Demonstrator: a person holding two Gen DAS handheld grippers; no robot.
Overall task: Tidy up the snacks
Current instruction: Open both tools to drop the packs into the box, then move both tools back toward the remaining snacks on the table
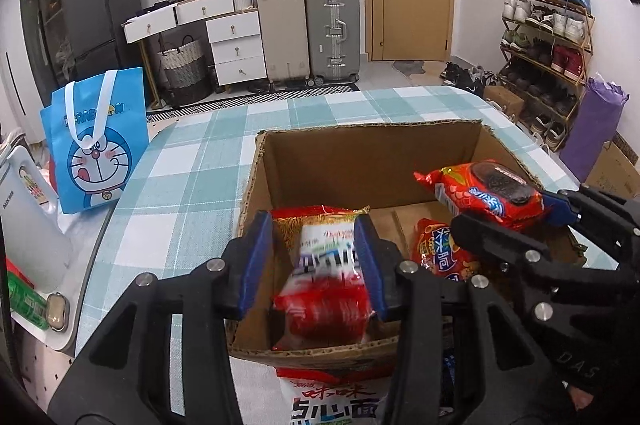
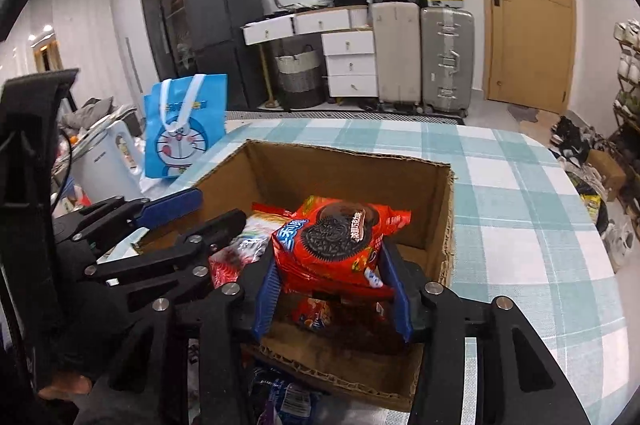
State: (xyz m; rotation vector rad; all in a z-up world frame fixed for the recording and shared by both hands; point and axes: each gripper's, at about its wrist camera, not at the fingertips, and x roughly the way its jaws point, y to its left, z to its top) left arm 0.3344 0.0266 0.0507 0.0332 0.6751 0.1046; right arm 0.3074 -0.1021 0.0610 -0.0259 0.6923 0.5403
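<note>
Your left gripper (image 1: 316, 261) grips a noodle packet (image 1: 326, 281) and your right gripper (image 2: 334, 289) a cookie packet (image 2: 336, 241) over the cardboard box (image 1: 360, 149) at centre frame; one snack bag (image 1: 438, 249) lies inside; more packets (image 1: 332, 397) wait at the bottom edge.

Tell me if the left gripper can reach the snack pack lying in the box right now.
Probably not yet. The left gripper is already shut on a noodle pack, and the right gripper, holding a cookie pack, hangs right over that snack pack in the box.
</note>
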